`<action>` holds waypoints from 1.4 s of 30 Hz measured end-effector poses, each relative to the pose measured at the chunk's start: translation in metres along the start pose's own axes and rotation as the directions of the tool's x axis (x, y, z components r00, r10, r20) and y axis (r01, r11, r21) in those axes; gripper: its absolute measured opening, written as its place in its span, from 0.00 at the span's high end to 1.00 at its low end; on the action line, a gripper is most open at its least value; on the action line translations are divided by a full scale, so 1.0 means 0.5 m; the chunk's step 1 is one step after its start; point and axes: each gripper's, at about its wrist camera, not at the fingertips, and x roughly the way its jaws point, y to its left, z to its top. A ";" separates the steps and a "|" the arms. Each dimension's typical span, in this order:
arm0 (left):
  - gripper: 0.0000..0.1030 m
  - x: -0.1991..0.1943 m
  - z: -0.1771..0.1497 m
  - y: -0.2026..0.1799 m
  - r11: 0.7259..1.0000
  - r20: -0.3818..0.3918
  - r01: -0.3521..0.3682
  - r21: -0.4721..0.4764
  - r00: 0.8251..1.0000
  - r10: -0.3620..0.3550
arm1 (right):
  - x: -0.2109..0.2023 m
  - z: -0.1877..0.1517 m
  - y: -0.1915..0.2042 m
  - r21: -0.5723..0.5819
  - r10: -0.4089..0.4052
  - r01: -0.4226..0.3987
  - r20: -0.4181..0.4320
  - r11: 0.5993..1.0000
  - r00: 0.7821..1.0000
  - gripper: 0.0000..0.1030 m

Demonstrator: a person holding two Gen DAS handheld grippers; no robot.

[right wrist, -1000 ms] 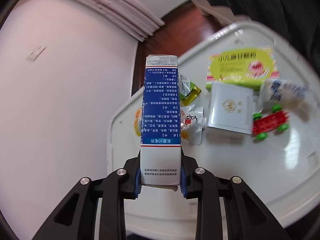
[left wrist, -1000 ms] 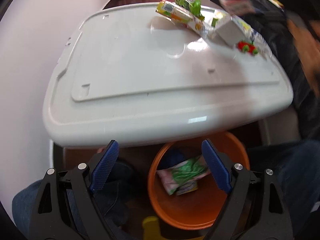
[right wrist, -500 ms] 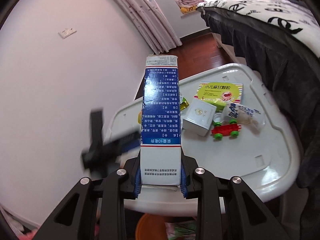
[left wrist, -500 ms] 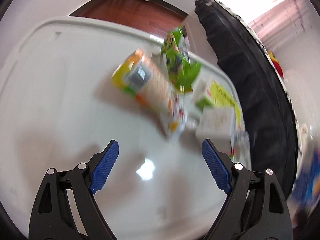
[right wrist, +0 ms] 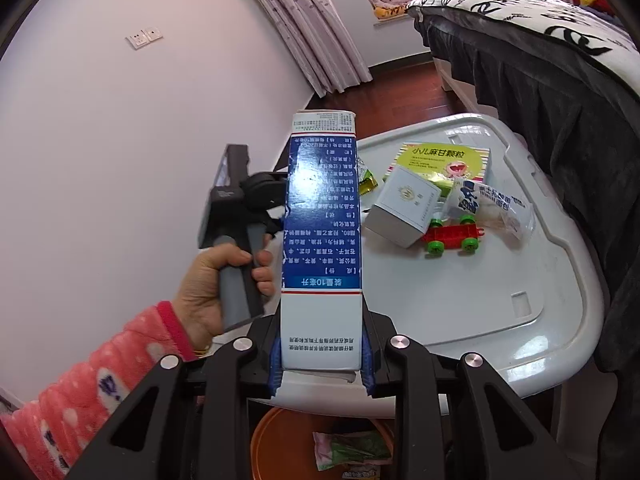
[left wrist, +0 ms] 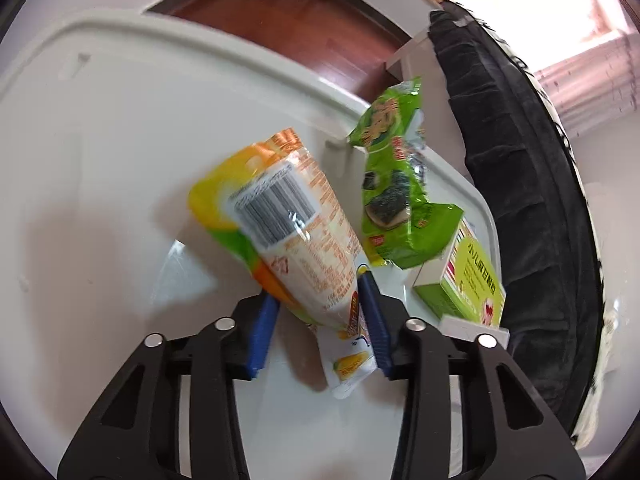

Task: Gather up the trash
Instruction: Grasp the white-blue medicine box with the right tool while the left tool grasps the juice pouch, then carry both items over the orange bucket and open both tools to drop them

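Your left gripper [left wrist: 318,322] has just been closing, its fingers now clenched on the near end of the orange-and-yellow plastic snack packet [left wrist: 280,232], whose long axis runs up-left over the white plastic bench [left wrist: 100,160]. Your right gripper [right wrist: 322,368] grasps the upright blue-and-white carton [right wrist: 322,232], directly above the orange round bin [right wrist: 276,440].

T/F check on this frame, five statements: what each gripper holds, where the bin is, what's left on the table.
1. The right gripper clamps a blue-and-white carton. True.
2. The left gripper is wide open over bare table. False: its jaws have just been closing, on the orange-yellow snack wrapper.
3. The orange bin is empty. False: wrappers lie inside.
4. A red toy car sits on the white table. True.
5. The green seaweed packet is in the bin. False: on the table.
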 end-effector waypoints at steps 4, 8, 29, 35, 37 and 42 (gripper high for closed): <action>0.65 -0.055 -0.020 -0.016 0.995 0.017 -0.016 0.103 1.000 0.014 | -0.004 -0.007 0.006 -0.011 -0.009 0.009 -0.001 1.000 1.000 0.72; 0.66 -0.153 -0.069 -0.021 0.977 0.030 0.018 0.211 0.999 -0.024 | -0.007 -0.024 0.020 -0.040 -0.024 0.024 -0.013 0.999 1.000 0.72; 0.66 -0.320 -0.539 0.095 0.846 -0.192 -0.082 0.526 0.958 0.213 | -0.029 -0.259 0.077 -0.151 -0.118 0.074 -0.307 0.986 0.944 0.72; 0.66 -0.255 -0.594 0.120 0.834 -0.242 -0.129 0.537 0.923 0.298 | 0.046 -0.329 0.051 -0.107 -0.115 0.074 -0.453 0.991 0.884 0.72; 0.65 -0.235 -0.599 0.132 0.832 -0.250 -0.150 0.534 0.912 0.324 | 0.072 -0.348 0.040 -0.097 -0.115 0.077 -0.492 0.992 0.863 0.70; 0.23 -0.211 -0.604 0.138 0.804 -0.253 -0.176 0.569 0.892 0.375 | 0.085 -0.358 0.015 -0.052 -0.124 0.113 -0.480 0.992 0.868 0.27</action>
